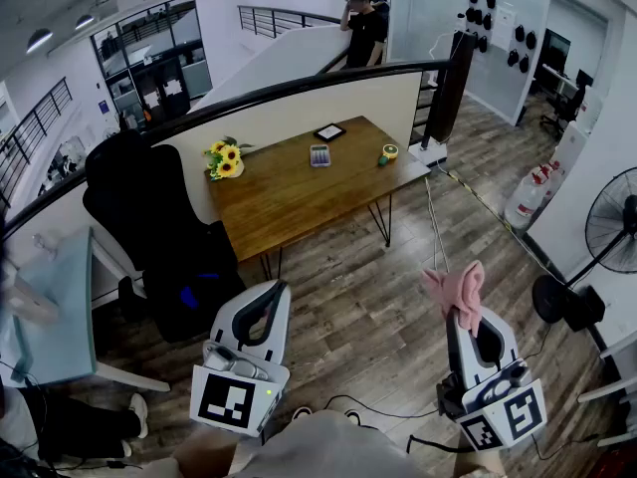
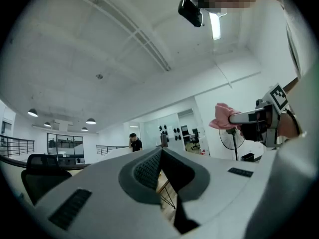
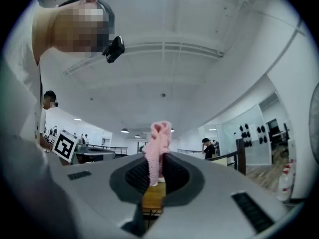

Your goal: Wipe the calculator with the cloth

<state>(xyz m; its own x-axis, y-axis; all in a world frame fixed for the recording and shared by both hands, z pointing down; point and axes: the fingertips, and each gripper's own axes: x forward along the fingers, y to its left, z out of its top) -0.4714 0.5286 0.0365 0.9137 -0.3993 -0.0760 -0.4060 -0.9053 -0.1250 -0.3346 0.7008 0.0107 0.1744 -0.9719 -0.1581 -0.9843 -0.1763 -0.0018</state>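
Note:
The calculator (image 1: pixel 319 154) lies far off on the wooden table (image 1: pixel 289 197) across the room. Low in the head view, my left gripper (image 1: pixel 278 290) is shut with nothing between its jaws. At the lower right, my right gripper (image 1: pixel 458 314) is shut on a pink cloth (image 1: pixel 456 291), which bunches up above the jaw tips. In the right gripper view the pink cloth (image 3: pixel 158 148) stands clamped between the dark pads. The left gripper view shows the pink cloth (image 2: pixel 221 117) and the right gripper off to the right. Both grippers are well short of the table.
On the table are sunflowers (image 1: pixel 225 159), a small dark tablet (image 1: pixel 329 131) and a yellow tape roll (image 1: pixel 390 151). A black office chair (image 1: pixel 159 227) stands left of it, a floor fan (image 1: pixel 609 232) at the right, cables (image 1: pixel 434 229) across the wooden floor. A person (image 1: pixel 362 26) stands beyond the railing.

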